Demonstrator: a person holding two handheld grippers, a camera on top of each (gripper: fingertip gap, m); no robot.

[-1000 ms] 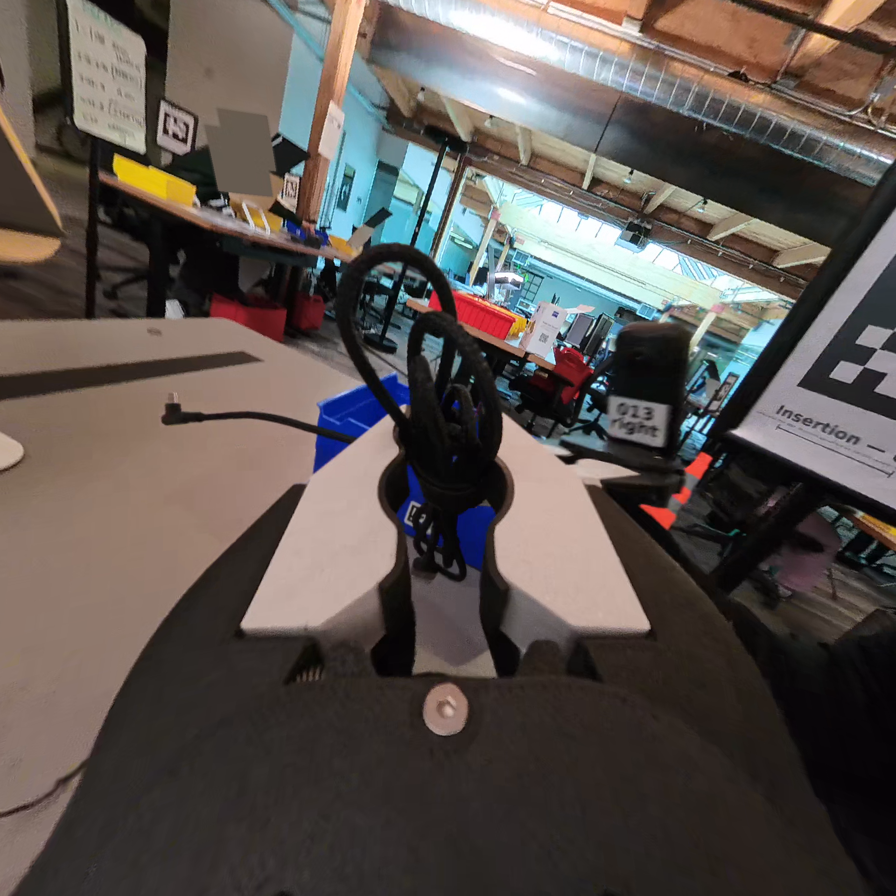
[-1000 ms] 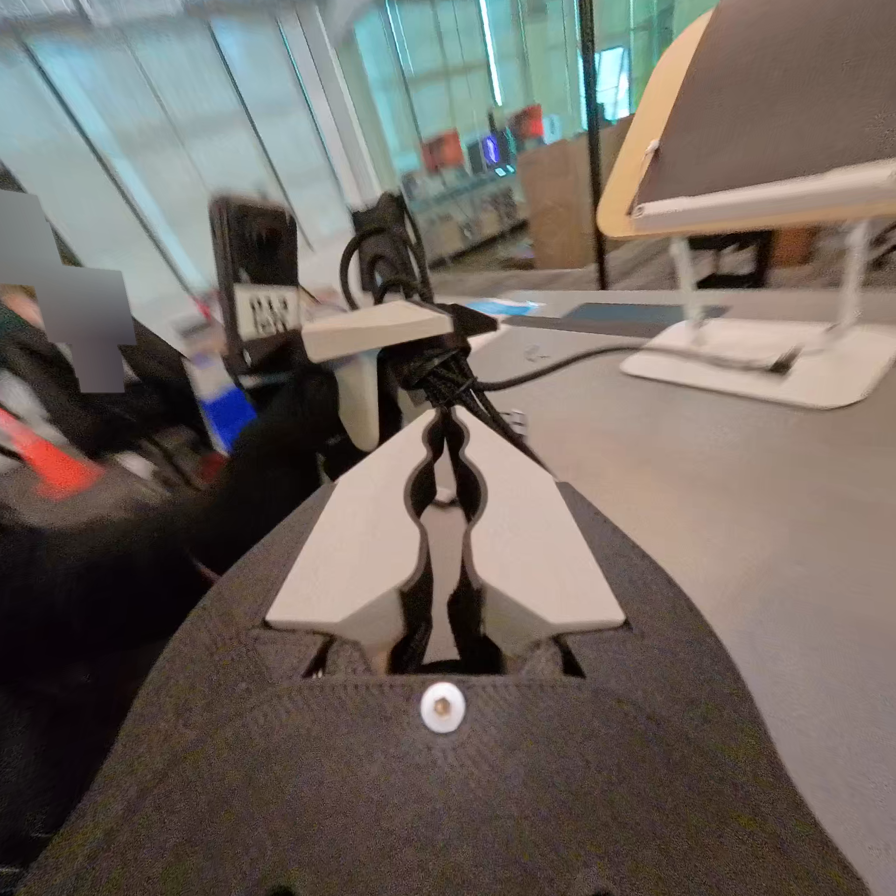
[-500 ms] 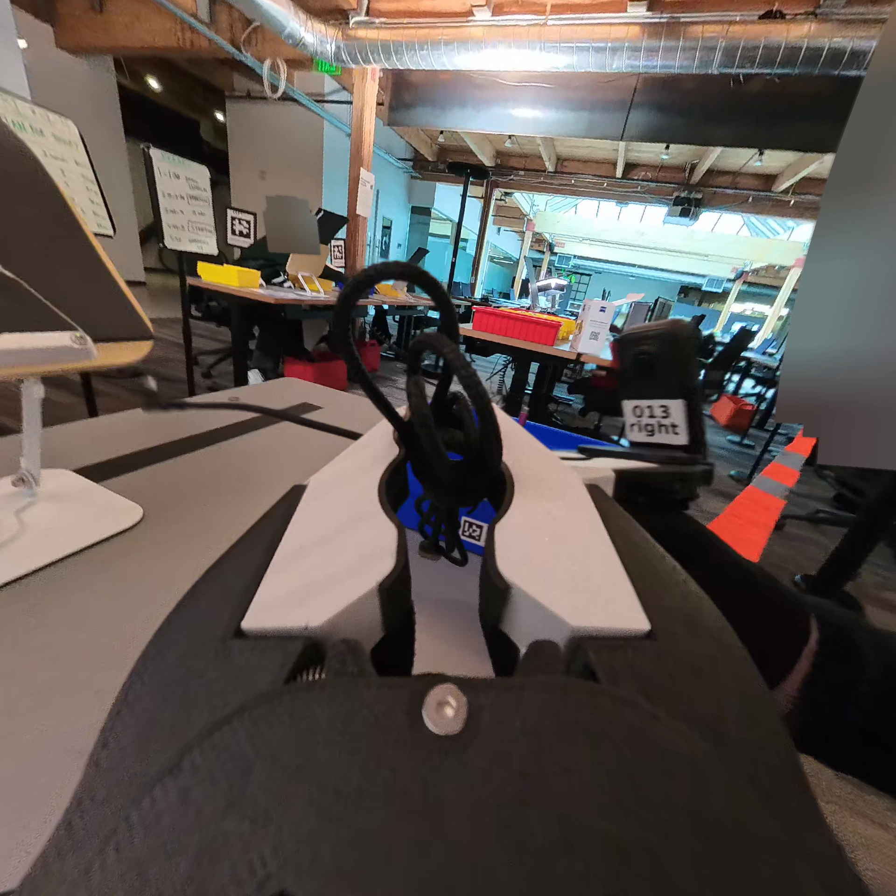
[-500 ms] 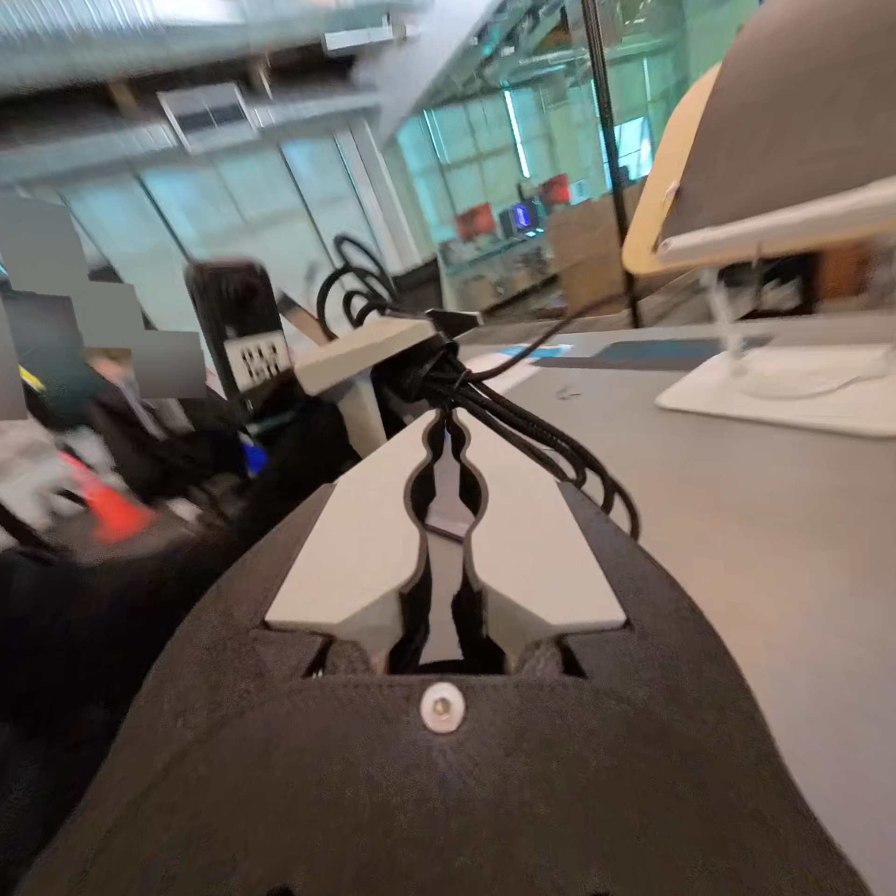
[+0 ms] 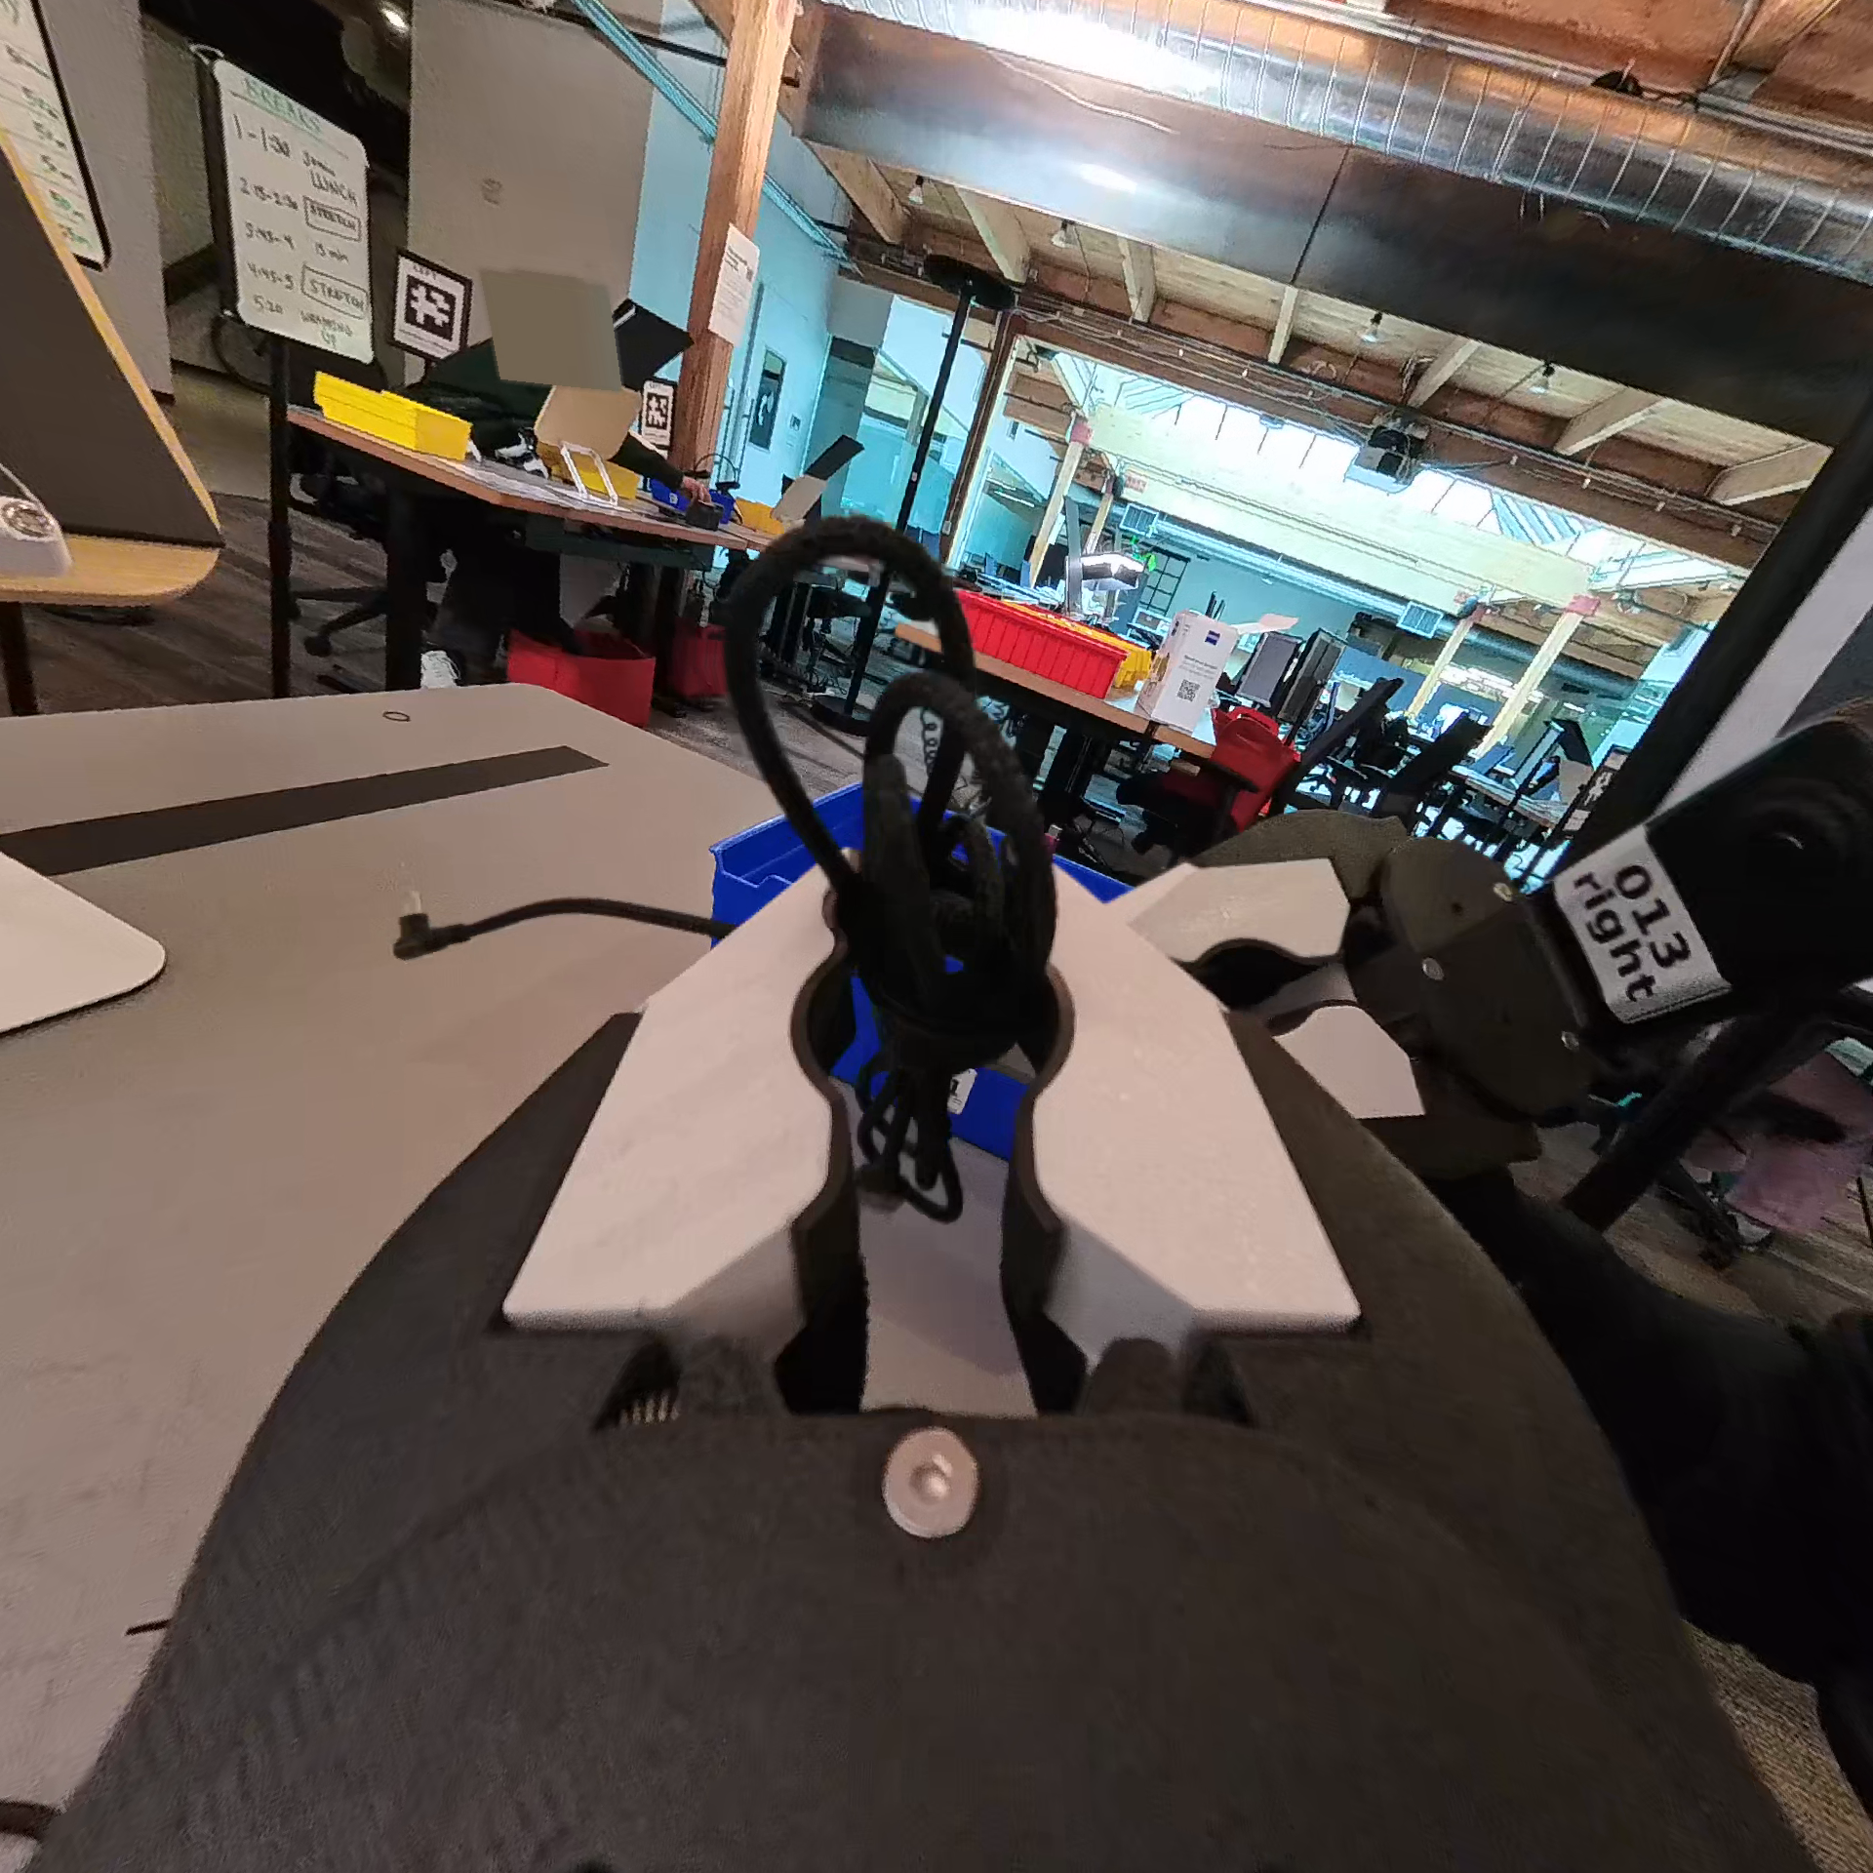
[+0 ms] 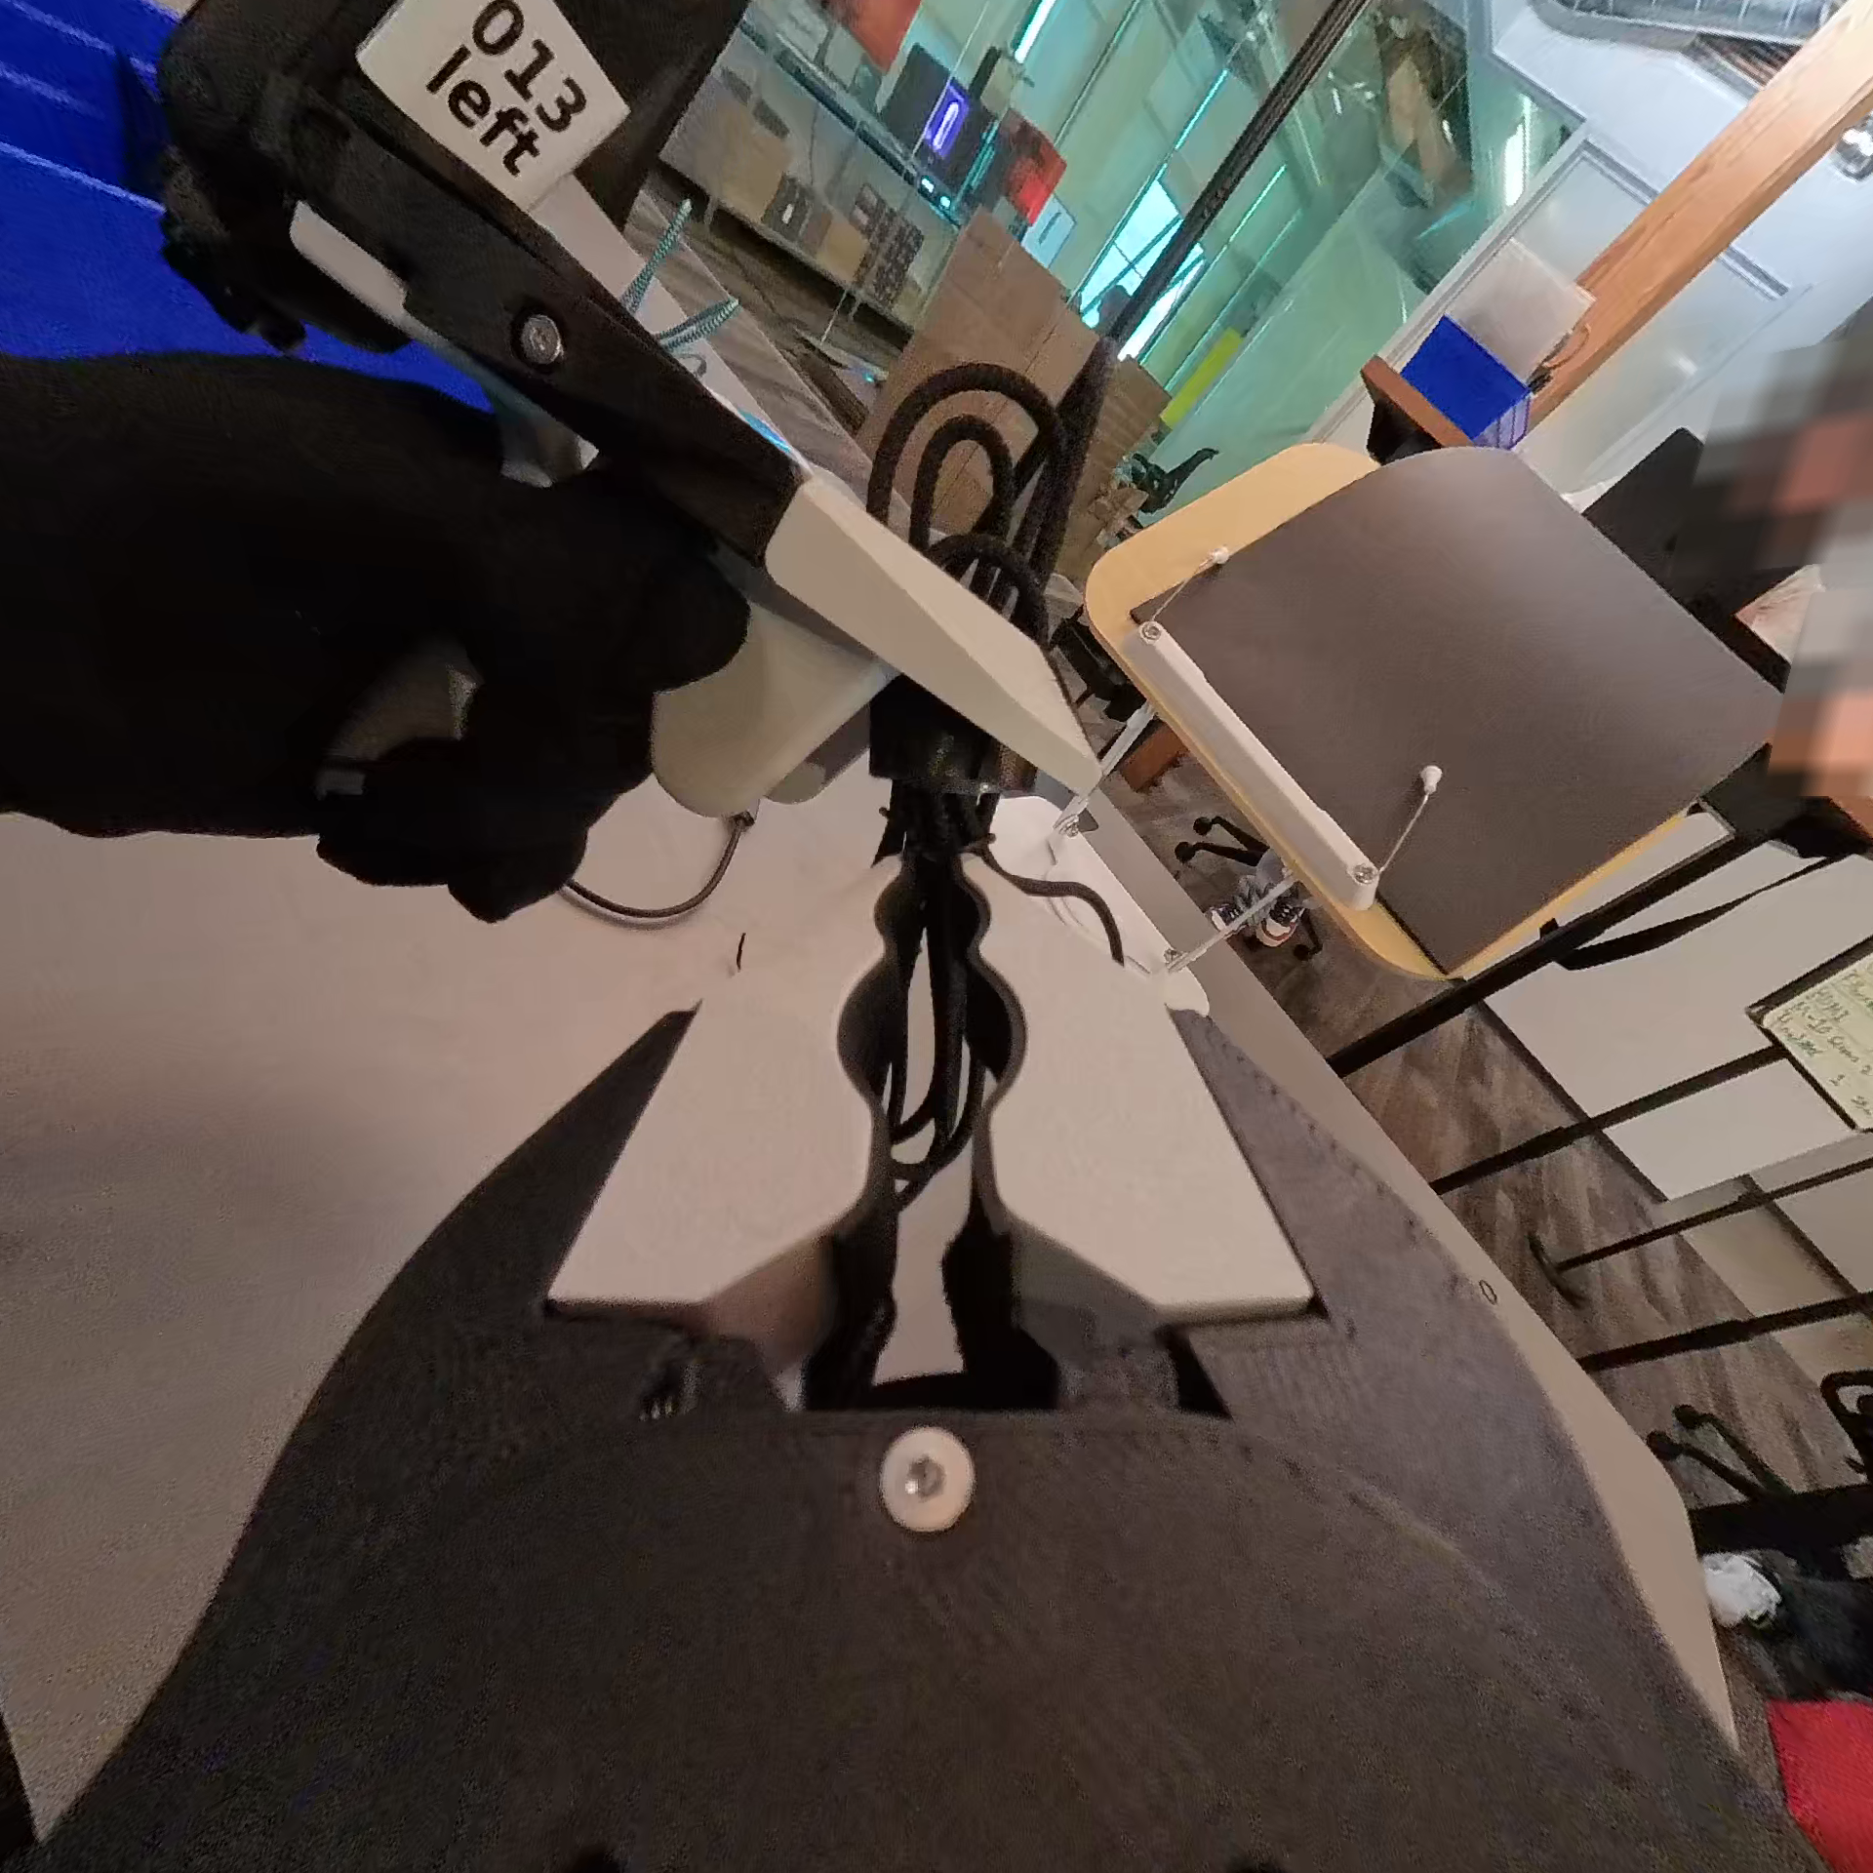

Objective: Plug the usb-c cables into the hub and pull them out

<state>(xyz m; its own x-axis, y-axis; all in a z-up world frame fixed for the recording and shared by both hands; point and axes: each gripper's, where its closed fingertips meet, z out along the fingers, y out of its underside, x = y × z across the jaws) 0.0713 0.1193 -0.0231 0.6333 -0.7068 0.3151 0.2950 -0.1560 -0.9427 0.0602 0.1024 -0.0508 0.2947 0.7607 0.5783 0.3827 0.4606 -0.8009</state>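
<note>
Both grippers clamp one bundle of black braided cables

Left gripper grasps it upright; tilted right gripper nips the strands below (hub hidden), above the grey worktop.

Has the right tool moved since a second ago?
Yes. The right tool has swung in close beside the cable bundle, nearer than before against the blue bin.

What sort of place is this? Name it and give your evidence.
Probably an open-plan workshop or lab in a converted industrial building: exposed ceiling ductwork above timber posts, long workbenches bearing yellow parts bins and a red one, and a whiteboard on a stand.
</note>
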